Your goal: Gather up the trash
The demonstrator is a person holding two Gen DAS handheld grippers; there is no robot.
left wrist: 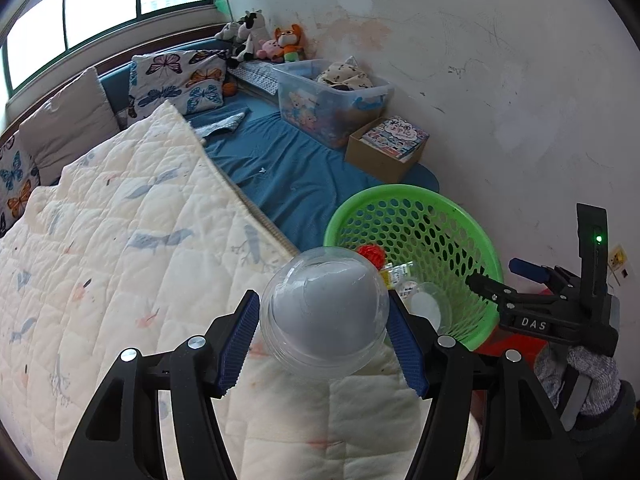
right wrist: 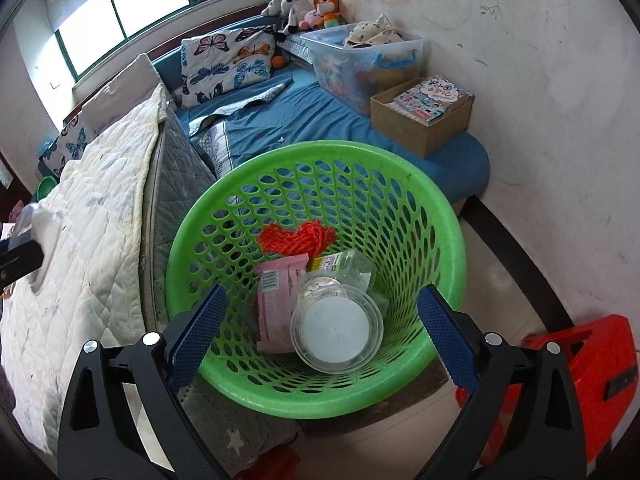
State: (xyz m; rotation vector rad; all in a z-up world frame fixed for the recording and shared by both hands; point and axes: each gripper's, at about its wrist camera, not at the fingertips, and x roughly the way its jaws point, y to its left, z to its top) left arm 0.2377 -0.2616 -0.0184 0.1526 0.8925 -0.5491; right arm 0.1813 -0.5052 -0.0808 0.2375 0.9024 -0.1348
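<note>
My left gripper (left wrist: 324, 336) is shut on a clear plastic dome cup (left wrist: 324, 312) with a grey inside, held above the white quilt (left wrist: 120, 240) just left of the green perforated basket (left wrist: 472, 240). My right gripper (right wrist: 322, 328) is open and empty, hovering over the green basket (right wrist: 452, 240). In the basket lie a clear round cup (right wrist: 336, 328), a pink wrapper (right wrist: 274, 304), a red mesh net (right wrist: 296, 236) and a small clear bottle (right wrist: 344, 264). The right gripper (left wrist: 496, 280) also shows in the left wrist view at the basket's right rim.
Blue sheet (left wrist: 288, 160) covers the bed beyond the basket. A clear storage bin (left wrist: 332, 100) and a cardboard box of books (left wrist: 384, 148) stand by the wall. Butterfly pillows (left wrist: 180, 76) and plush toys (left wrist: 264, 36) lie at the head. A red stool (right wrist: 580, 368) is at right.
</note>
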